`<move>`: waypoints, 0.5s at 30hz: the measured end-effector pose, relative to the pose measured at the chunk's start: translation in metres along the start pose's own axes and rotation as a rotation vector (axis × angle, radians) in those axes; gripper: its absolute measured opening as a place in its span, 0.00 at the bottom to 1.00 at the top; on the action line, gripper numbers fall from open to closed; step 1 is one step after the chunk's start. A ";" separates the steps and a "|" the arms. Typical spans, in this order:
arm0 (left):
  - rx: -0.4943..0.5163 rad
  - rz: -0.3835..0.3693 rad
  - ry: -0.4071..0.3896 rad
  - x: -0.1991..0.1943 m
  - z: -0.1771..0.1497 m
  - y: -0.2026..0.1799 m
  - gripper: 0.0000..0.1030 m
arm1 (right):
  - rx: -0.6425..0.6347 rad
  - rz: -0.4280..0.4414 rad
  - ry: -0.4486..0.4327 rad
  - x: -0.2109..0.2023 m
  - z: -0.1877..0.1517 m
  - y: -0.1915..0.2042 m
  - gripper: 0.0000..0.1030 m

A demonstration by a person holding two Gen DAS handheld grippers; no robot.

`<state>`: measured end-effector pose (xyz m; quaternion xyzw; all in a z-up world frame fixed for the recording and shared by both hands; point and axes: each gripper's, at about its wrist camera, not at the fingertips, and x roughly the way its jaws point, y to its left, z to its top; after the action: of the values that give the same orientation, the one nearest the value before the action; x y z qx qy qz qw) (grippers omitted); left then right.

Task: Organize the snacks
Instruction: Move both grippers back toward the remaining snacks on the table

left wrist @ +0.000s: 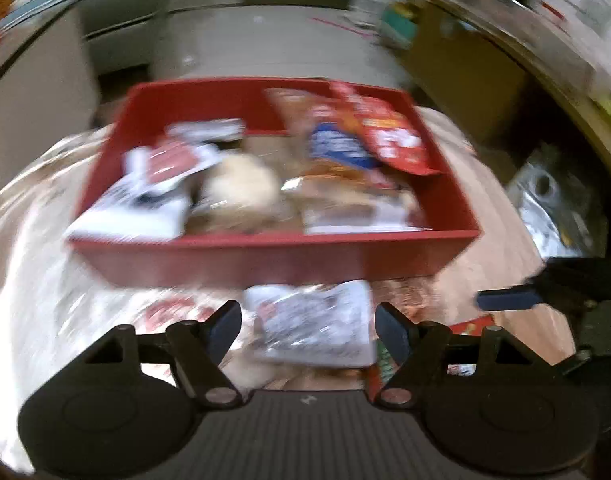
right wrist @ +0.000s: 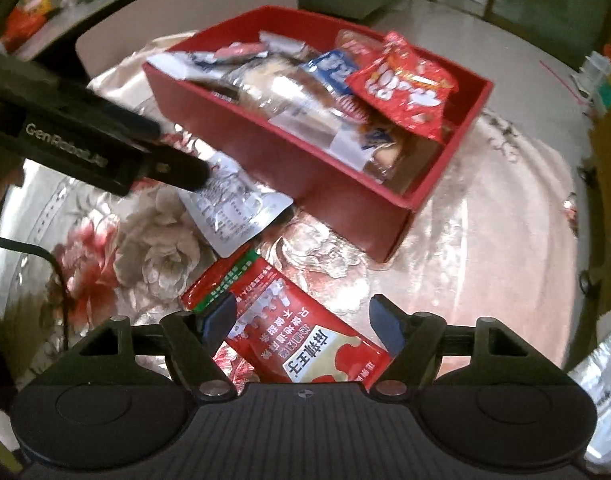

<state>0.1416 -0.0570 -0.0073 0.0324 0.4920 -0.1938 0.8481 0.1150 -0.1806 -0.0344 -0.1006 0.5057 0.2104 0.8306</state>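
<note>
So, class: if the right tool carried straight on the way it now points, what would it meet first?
Most likely the red snack packet lying on the tablecloth, between the open right tool; depth is uncertain.

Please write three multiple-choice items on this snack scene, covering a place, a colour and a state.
1. Where does the red packet with white lettering lie?
A. in the box
B. on the floral cloth, between the right gripper jaws
C. on the floor

2. What colour is the box?
A. red
B. green
C. white

3. How do the right gripper's jaws stand?
A. clamped on the packet
B. apart, not pressing on it
C. out of view

Answers: 1 B, it rests on the cloth outside the box; 2 A, its walls are red; 3 B, gaps show beside both pads.
</note>
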 end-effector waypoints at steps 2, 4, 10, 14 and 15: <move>0.077 -0.006 -0.010 0.010 0.009 -0.012 0.65 | -0.010 0.002 0.018 0.008 0.000 0.000 0.77; 0.117 -0.030 0.008 0.019 0.016 -0.017 0.65 | -0.024 0.008 0.034 0.013 -0.003 -0.001 0.77; 0.138 -0.103 0.109 0.049 0.017 -0.016 0.65 | -0.047 0.041 0.048 0.025 -0.001 0.001 0.81; 0.178 -0.065 0.122 0.044 0.005 -0.016 0.68 | -0.044 0.070 0.064 0.026 -0.001 0.003 0.84; 0.168 -0.064 0.140 0.043 0.000 -0.013 0.70 | -0.046 0.080 0.069 0.025 -0.002 0.004 0.85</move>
<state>0.1558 -0.0823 -0.0420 0.1011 0.5330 -0.2583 0.7994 0.1221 -0.1718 -0.0575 -0.1067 0.5325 0.2515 0.8012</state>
